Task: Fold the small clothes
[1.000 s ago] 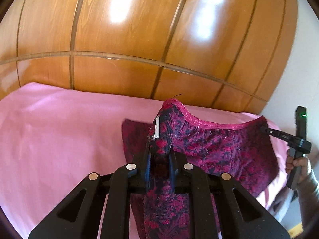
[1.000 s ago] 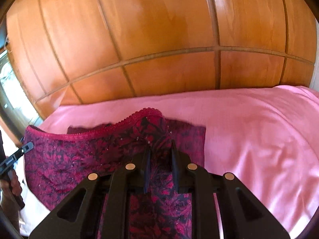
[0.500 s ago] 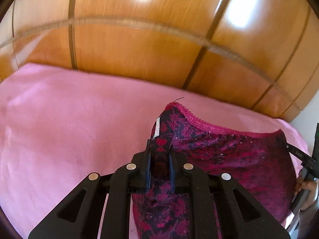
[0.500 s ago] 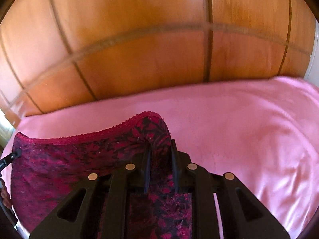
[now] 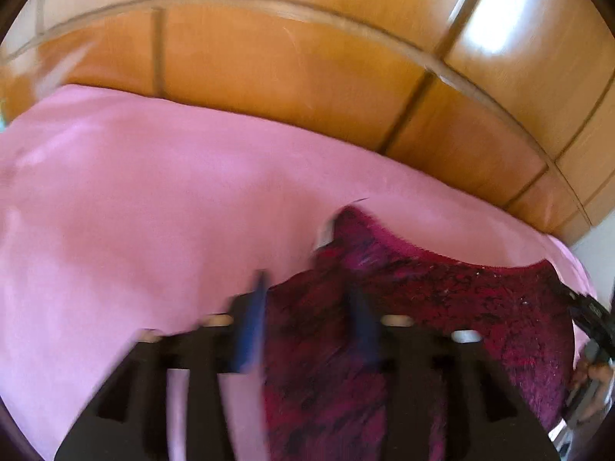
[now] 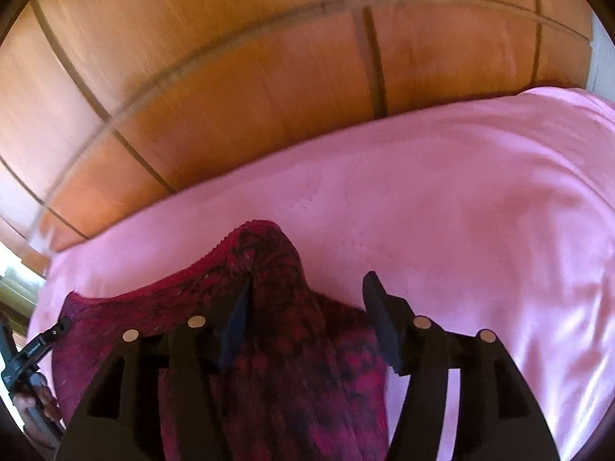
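Nearest each camera, the left gripper and the right gripper both stand with fingers spread apart, the red-and-black patterned garment lying loose between them, though blur makes it hard to say whether any fingertip touches the fabric. The garment rests on a pink sheet. Beyond rises a glossy wooden panelled wall.

A pink sheet covers the bed, smooth with soft creases. Behind it rises glossy orange-brown wooden panelling divided by dark grooves, bright light patches glaring on it. A strip of white wall shows at the far right
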`<state>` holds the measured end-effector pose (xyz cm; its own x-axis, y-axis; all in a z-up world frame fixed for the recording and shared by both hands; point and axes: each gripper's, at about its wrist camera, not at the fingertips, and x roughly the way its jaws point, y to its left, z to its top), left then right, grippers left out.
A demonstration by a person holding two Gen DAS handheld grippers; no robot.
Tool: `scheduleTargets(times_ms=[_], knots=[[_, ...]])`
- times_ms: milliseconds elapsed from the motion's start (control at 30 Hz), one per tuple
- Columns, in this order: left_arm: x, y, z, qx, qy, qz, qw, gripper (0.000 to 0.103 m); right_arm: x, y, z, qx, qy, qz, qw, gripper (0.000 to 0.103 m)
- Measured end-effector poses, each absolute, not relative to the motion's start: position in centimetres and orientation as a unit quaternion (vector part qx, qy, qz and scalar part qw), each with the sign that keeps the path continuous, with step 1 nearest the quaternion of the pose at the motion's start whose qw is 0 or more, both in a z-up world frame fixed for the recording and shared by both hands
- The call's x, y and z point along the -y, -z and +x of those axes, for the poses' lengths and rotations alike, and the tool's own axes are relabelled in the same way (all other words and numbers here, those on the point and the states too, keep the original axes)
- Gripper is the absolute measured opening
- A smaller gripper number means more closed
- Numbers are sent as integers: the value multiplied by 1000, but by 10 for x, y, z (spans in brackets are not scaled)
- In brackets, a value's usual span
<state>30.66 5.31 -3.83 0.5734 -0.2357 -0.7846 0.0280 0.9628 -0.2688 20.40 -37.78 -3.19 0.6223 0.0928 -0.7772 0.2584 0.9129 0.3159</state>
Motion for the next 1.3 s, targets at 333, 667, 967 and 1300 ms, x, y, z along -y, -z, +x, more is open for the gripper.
scheduleTargets(times_ms=[333, 667, 967, 1300], knots=[[-104, 50, 186, -449, 151, -204, 857, 61, 391, 32, 73, -426, -11, 233, 874, 54], [-107, 83, 130, -474, 208, -257, 816, 22, 368, 55, 16, -454, -33, 249, 855, 16], [-94, 59, 127, -476, 153, -179, 848, 23, 356, 57, 30, -471, 9, 160, 867, 15], [-34, 10, 116, -392, 198, -104, 892, 39, 324, -7, 19, -385, -4, 125, 915, 52]])
